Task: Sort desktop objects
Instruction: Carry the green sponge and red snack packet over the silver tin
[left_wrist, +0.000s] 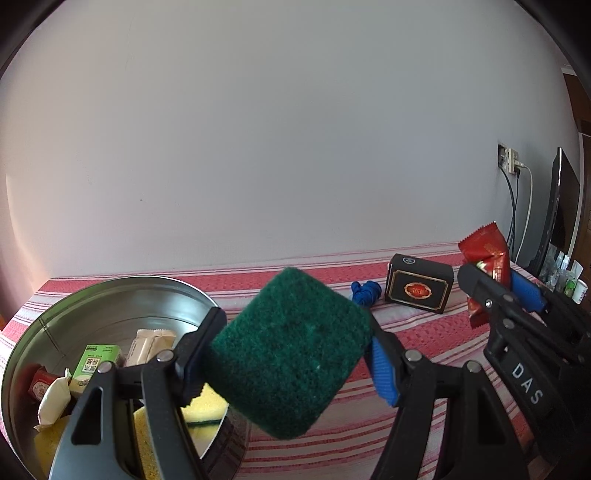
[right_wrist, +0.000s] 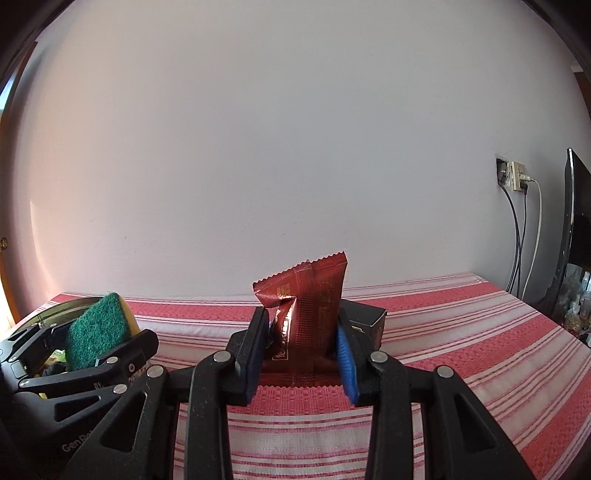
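My left gripper (left_wrist: 291, 350) is shut on a green scouring sponge (left_wrist: 291, 350), held tilted above the table beside a round metal tin (left_wrist: 122, 295). The tin holds snack packets, a green-white carton (left_wrist: 92, 363) and yellow sponges (left_wrist: 205, 406). My right gripper (right_wrist: 303, 343) is shut on a dark red snack packet (right_wrist: 310, 314), held upright over the striped cloth. In the left wrist view the right gripper (left_wrist: 495, 284) and its packet (left_wrist: 487, 251) are at the right. In the right wrist view the left gripper's sponge (right_wrist: 98, 328) is at the left, over the tin.
A black box with a red emblem (left_wrist: 419, 282) and a blue cord bundle (left_wrist: 365, 291) lie on the red-and-white striped tablecloth (right_wrist: 461, 350) near the wall. A wall socket with cables (right_wrist: 515, 175) and a dark monitor (right_wrist: 574, 236) are at the right.
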